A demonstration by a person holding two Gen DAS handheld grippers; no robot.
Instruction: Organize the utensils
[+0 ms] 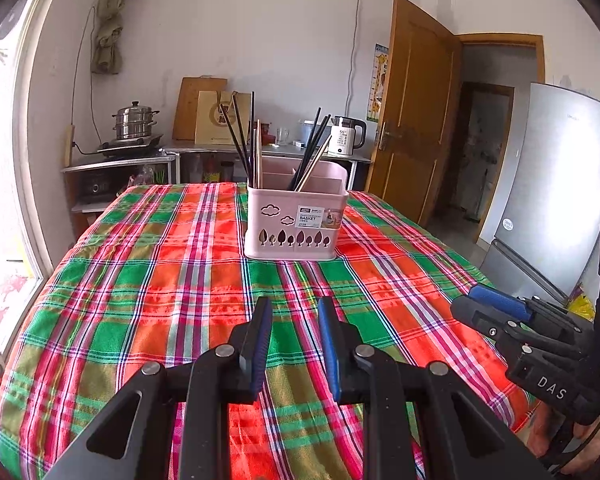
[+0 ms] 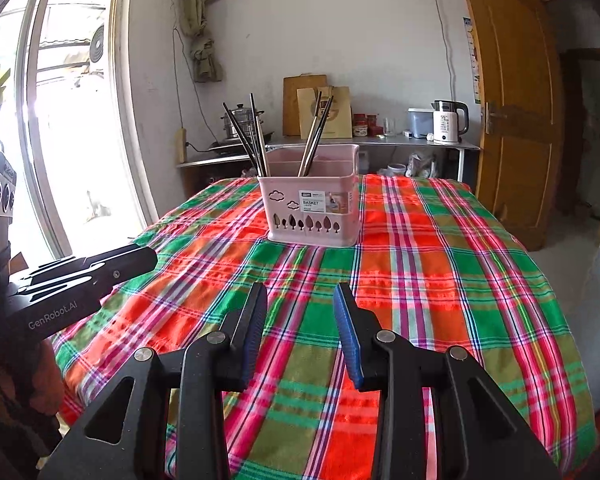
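Plaid tablecloth [image 1: 140, 280], red-green-pink, over whole table top. Left wrist view: pink plastic basket [image 1: 296, 220] upright toward far edge of table, about midway across, cloud and tree cutouts plus white label on near wall. Dark and pale chopsticks [image 1: 244, 140] leaning in left compartment; second bunch of chopsticks [image 1: 312, 152] leaning in a compartment further right. Left gripper [image 1: 295, 344] low over near part of cloth, blue pads parted by a narrow gap, nothing between, well apart from basket. Right gripper [image 1: 496, 308] entering from right edge, over right side of cloth, jaw gap not readable from this side.

Right wrist view: same basket [image 2: 312, 216] near far edge, chopsticks [image 2: 252, 140] at left end, others [image 2: 316, 132] near middle. Right gripper [image 2: 300, 336] over near cloth, pads spread wider, nothing pinched. Left gripper body [image 2: 100, 272] poking in from left edge, tips closed-looking but unclear. Kettle [image 2: 448, 122] on counter behind.
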